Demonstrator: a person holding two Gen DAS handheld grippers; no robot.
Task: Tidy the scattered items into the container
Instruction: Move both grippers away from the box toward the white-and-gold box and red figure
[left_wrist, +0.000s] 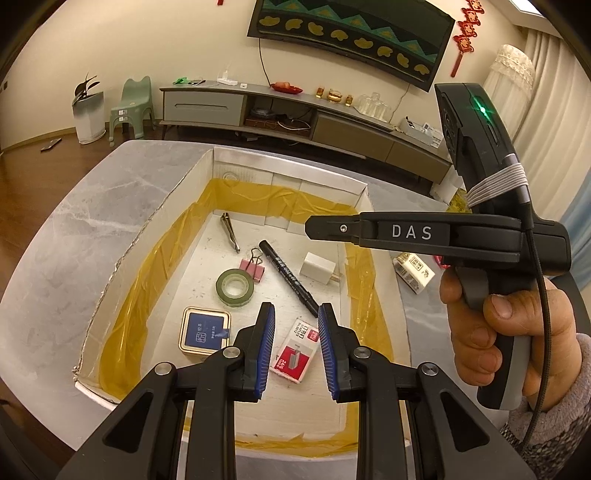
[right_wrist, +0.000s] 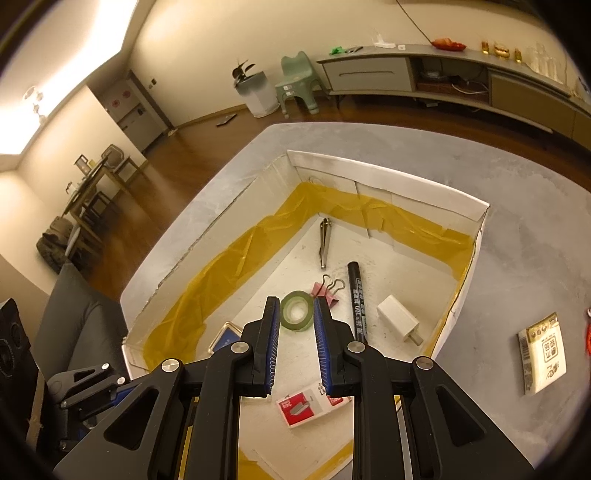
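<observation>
Both grabbers — the left gripper and the right gripper — hang wide apart over the box, holding nothing. A white packet lies outside on the table. It lies flat — fingers could slip off.

Lying inside one white box are one tweezers, one black marker, one pink binder clip, one green tape roll, one white charger, one tin and one staple box, while one white packet is sitting outside.
</observation>
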